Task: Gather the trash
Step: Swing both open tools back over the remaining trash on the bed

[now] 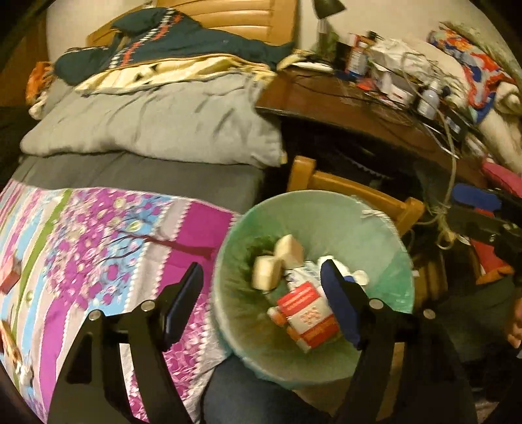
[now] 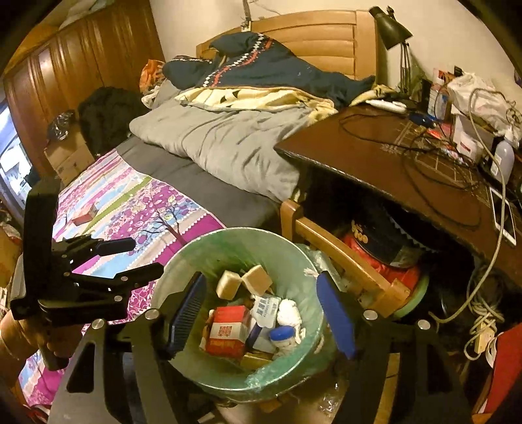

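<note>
Right gripper (image 2: pixel 261 313): your jaws stand well apart over the bin with nothing between the pads.
Left gripper (image 1: pixel 261 303): also wide open and empty; one finger hangs over the bin's mouth, the other over the bedspread (image 1: pixel 98 244).
Bin (image 2: pixel 182 261): green-lined, between the bed and the wooden chair (image 2: pixel 342 261), just below both tongs.
Trash in bin: a red-and-white carton (image 2: pixel 228 329), two tan blocks (image 2: pixel 244 280), a small white jar with a blue cap (image 2: pixel 283 336), a labelled white pack (image 2: pixel 266 310).
Step in hand: I judge this the end of a drop; both hands are free above the bin.
Next move: you need a fresh piece of rubbish; the small red box (image 2: pixel 85 213) on the bedspread looks a candidate, as does the desk (image 2: pixel 359 156) clutter.
Writing: the carton's print and the pack's label are too blurred to read; no brand can be made out.
Far: grey quilt (image 2: pixel 228 143), headboard, desk lamp (image 2: pixel 390 24).
</note>
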Demonstrator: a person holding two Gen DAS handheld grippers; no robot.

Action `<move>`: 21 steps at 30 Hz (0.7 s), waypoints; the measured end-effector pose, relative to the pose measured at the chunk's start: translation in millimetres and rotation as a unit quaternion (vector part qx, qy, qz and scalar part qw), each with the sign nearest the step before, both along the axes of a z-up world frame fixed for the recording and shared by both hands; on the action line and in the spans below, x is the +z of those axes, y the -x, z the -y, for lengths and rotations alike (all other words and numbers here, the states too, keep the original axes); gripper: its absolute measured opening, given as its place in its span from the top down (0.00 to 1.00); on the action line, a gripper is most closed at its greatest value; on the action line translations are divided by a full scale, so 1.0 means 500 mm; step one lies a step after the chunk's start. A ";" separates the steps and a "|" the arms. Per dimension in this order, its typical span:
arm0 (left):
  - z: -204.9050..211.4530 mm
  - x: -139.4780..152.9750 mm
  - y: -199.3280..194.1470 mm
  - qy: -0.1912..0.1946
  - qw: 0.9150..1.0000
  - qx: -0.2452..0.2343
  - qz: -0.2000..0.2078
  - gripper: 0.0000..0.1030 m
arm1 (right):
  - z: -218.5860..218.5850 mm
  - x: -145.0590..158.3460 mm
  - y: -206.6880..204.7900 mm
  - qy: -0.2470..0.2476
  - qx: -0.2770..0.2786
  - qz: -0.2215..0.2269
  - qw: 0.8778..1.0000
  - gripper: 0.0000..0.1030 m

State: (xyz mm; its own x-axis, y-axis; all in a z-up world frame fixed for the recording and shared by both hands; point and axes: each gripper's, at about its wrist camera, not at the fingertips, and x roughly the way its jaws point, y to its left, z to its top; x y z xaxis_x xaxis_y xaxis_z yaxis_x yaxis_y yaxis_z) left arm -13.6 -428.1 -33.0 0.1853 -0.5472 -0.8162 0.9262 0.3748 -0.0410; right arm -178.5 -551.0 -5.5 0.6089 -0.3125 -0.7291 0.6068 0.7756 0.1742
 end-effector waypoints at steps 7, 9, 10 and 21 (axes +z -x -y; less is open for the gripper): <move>-0.128 -0.002 -0.071 0.004 0.991 0.125 0.046 0.28 | -0.051 0.021 -0.060 0.015 0.022 0.049 0.998 0.30; -0.177 -0.002 -0.098 0.006 0.985 0.164 0.056 0.27 | -0.072 0.027 -0.092 0.021 0.037 0.059 0.997 0.30; -0.209 -0.003 -0.116 0.005 0.980 0.189 0.063 0.26 | -0.091 0.031 -0.116 0.026 0.050 0.067 0.996 0.30; -0.576 -0.032 -0.294 -0.004 0.887 0.458 0.062 0.23 | -0.358 0.027 -0.428 0.026 0.238 0.097 0.966 0.29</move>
State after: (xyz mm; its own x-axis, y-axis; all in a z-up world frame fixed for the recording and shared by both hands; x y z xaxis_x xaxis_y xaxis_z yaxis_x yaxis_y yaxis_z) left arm 133.3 -139.9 -49.2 0.6380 -0.1147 -0.7614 0.2294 0.9722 0.0458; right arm 35.3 -372.1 7.7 0.8164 0.0034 -0.5775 0.1392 0.9693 0.2024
